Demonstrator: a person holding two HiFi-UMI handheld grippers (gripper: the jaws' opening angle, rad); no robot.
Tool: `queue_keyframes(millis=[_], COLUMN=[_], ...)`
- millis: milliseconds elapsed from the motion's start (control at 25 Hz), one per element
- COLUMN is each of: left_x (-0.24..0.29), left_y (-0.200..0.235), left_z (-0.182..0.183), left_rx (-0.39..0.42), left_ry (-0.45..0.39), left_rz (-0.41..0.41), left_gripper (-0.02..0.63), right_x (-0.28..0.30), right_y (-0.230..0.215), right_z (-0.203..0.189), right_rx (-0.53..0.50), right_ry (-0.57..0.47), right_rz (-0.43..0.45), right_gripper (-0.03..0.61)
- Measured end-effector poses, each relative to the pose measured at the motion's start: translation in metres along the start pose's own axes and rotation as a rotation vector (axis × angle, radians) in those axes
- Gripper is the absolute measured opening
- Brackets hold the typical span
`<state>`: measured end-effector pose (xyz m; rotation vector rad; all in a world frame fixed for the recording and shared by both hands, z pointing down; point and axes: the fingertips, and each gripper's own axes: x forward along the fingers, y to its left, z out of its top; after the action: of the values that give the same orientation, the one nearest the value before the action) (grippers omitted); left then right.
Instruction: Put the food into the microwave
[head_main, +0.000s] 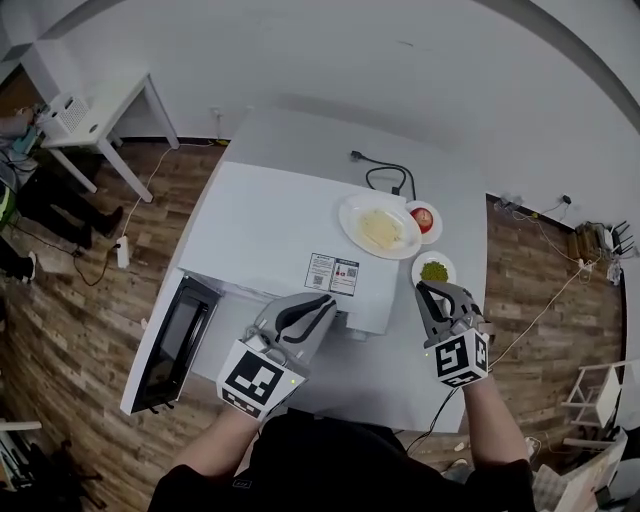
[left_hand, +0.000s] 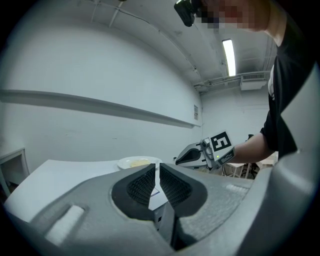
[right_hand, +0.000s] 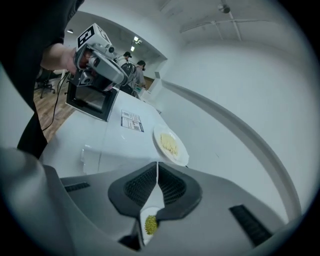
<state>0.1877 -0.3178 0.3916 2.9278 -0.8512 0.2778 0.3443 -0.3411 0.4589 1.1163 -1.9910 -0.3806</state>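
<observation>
A white microwave (head_main: 270, 230) stands on a white table (head_main: 390, 375), its door (head_main: 170, 345) swung open at the left. A large plate of pale yellow food (head_main: 380, 225) (right_hand: 170, 145) rests on the microwave's top near its right end. Beside it are a small dish with something red (head_main: 424, 218) and a small dish of green food (head_main: 434, 270) (right_hand: 150, 225). My left gripper (head_main: 330, 305) (left_hand: 157, 167) hovers over the microwave's front edge, shut and empty. My right gripper (head_main: 425, 290) (right_hand: 157, 167) is just in front of the green dish, shut on nothing.
A black power cable (head_main: 390, 175) lies on the table behind the plates. A sticker label (head_main: 332, 272) marks the microwave's top. A small white side table (head_main: 95, 110) stands at the far left on the wooden floor, with people's legs (head_main: 60, 215) near it.
</observation>
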Motion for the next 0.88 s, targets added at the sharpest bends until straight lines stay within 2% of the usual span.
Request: queue_keyframes(millis=[240, 320, 520, 680, 880], left_x=[0.009, 0.011, 0.015, 0.018, 0.018], left_y=[0.009, 0.01, 0.014, 0.015, 0.02], left_z=[-0.012, -0.014, -0.018, -0.026, -0.032], left_rx=[-0.019, -0.019, -0.037, -0.091, -0.078], left_ry=[0.045, 0.053, 0.064, 0.067, 0.082], left_rz=[0.028, 0.034, 0.048, 0.058, 0.063], left_gripper=[0.032, 0.032, 0.032, 0.032, 0.032], right_x=[0.03, 0.039, 0.058, 0.067, 0.077], right_y=[-0.013, -0.017, -0.03, -0.033, -0.027], right_z=[-0.016, -0.021, -0.021, -0.015, -0.011], right_rx=[-0.155, -0.197, -0.279, -0.404, -0.615], right_ry=[0.037, 0.045, 0.043, 0.054, 0.067], right_rz=[-0.013, -0.02, -0.058, -0.086, -0.097], right_gripper=[0.025, 0.071, 0.124, 0.155, 0.163])
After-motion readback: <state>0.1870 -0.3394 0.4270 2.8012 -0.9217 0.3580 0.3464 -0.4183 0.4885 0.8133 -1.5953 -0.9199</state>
